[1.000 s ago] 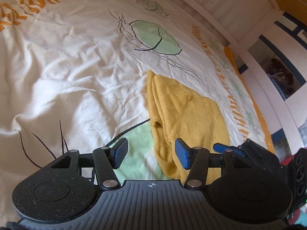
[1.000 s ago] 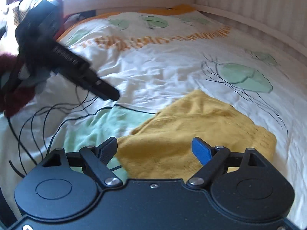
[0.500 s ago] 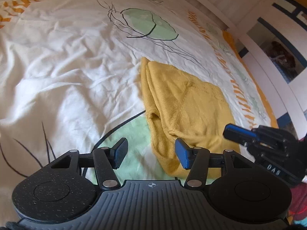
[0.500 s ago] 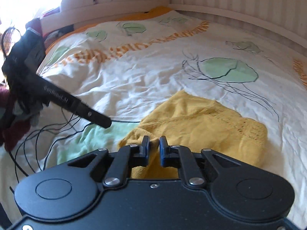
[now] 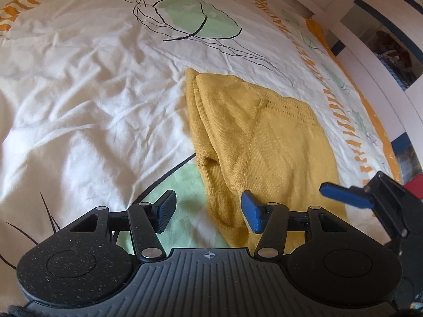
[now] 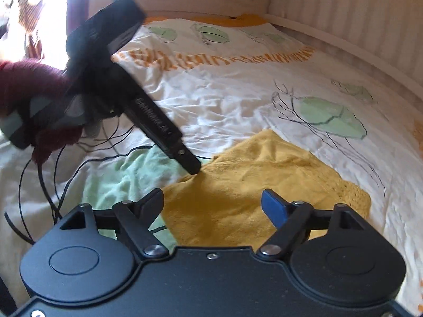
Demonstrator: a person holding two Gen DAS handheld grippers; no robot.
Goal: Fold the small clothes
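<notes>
A folded yellow knit garment (image 5: 264, 142) lies on the printed bed cover (image 5: 79, 92). My left gripper (image 5: 208, 210) hovers low over the garment's near left edge, jaws half apart, with the edge below the gap and no pad pressing it. In the right wrist view one of its fingers (image 6: 158, 129) reaches down to the garment's (image 6: 238, 185) left corner. My right gripper (image 6: 212, 199) is over the near edge with its jaws opening, the cloth under them and not gripped. Its blue finger (image 5: 341, 194) shows at the garment's right side.
The bed cover is white with green leaves and orange stripes, and creased. A slatted white wall (image 6: 357, 13) runs along the far side. A white shelf unit (image 5: 383, 39) stands past the bed's end. A dark red sleeve (image 6: 23, 79) holds the left gripper.
The right gripper was open, snapped shut half a second ago, and now stands open again. The left gripper has drifted closer to the garment's left edge, jaws unchanged.
</notes>
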